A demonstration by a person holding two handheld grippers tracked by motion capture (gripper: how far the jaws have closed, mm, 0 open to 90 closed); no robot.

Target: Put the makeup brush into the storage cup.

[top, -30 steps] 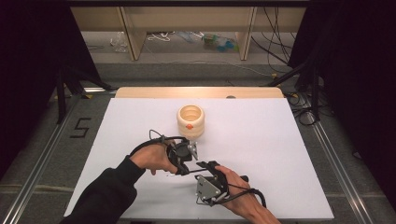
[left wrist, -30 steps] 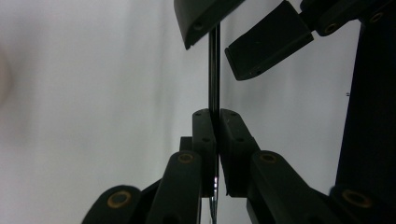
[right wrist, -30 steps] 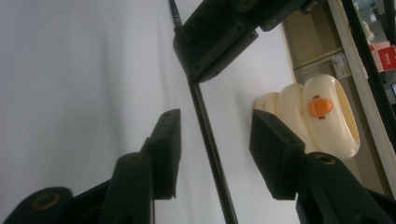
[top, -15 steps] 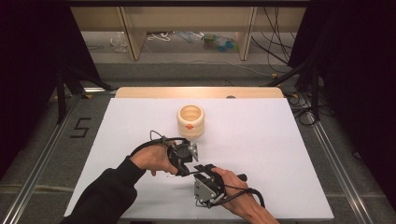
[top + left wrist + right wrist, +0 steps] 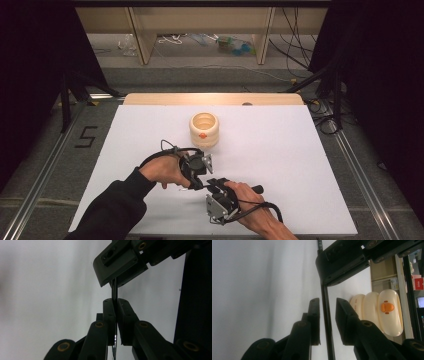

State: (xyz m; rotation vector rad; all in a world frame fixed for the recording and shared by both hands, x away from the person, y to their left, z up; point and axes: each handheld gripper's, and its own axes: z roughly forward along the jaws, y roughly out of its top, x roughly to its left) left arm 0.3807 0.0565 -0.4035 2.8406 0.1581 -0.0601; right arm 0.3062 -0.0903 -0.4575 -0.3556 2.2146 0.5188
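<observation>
At 6 o'clock from the cream cup (image 5: 204, 129), left gripper (image 5: 116, 315) pinches a thin black rod (image 5: 114, 291). Right gripper (image 5: 327, 322) has just been closing around the rod, pads seemingly not yet touching.

thin glossy black rod (image 5: 325, 315), matt black plastic gripper jaws, smooth cream glazed-looking duck cup (image 5: 204, 129), matt white tabletop (image 5: 280, 150)

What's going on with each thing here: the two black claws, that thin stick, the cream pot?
Left hand-held gripper: shut on the thin black rod.
Right hand-held gripper: has just been closing around the rod, pads not yet pressing.
Cream holder: upright, open top, standing apart.
White table: bears everything.
</observation>
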